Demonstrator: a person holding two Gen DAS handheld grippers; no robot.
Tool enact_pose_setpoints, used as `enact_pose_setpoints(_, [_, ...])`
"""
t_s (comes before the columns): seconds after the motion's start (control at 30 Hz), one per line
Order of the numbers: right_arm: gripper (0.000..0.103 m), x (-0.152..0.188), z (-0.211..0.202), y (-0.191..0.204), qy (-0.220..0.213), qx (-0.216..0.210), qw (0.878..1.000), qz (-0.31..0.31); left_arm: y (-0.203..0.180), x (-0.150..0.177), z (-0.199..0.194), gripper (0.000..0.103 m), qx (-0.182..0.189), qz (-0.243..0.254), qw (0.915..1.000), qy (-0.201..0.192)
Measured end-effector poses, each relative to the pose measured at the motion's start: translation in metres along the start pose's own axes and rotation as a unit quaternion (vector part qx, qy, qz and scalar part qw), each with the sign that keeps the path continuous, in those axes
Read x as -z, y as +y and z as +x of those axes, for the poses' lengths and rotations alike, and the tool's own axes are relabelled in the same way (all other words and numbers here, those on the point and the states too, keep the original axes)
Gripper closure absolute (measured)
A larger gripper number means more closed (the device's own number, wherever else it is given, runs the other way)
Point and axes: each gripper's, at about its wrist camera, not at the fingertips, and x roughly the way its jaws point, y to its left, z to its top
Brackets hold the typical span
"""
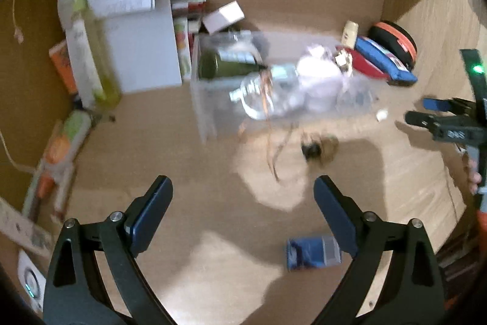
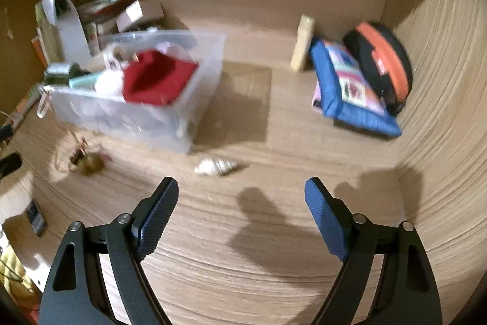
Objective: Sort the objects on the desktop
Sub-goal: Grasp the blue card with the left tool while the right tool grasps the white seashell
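Ahead of the right hand-held gripper (image 2: 242,204), just beyond its spread blue pads and a little left of the centre line: a small seashell (image 2: 216,167), alone on the bare wooden tabletop (image 2: 274,249). Lying on its side, long axis across the view, blunt whorled end to the left, pointed end to the right. Nothing between the pads, jaws wide apart.

Nearer to the right hand than to the left, by the look of it; in the left wrist view only a tiny pale speck far off to the right, near the other tool. Left hand-held gripper (image 1: 243,203) likewise spread and empty, with a small blue packet (image 1: 313,252) on the tabletop close beside its right finger.

Shell off-white to cream, ribbed, spiral, tapering; somewhat blurred, so no finer detail. Probably hard and light, apt to roll or skid if pinched off-centre. Just beyond it, the corner of a clear plastic bin (image 2: 182,124) already full of oddments, a likely home for it.
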Motion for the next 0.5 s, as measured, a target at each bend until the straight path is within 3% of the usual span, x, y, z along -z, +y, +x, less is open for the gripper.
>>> enact_pose_setpoints(0.5, [0.020, -0.006, 0.041, 0.016, 0.041, -0.032, 0.999, -0.010, -0.033, 0.046, 0.007, 0.008, 0.034, 0.000, 0.9981, 0.051])
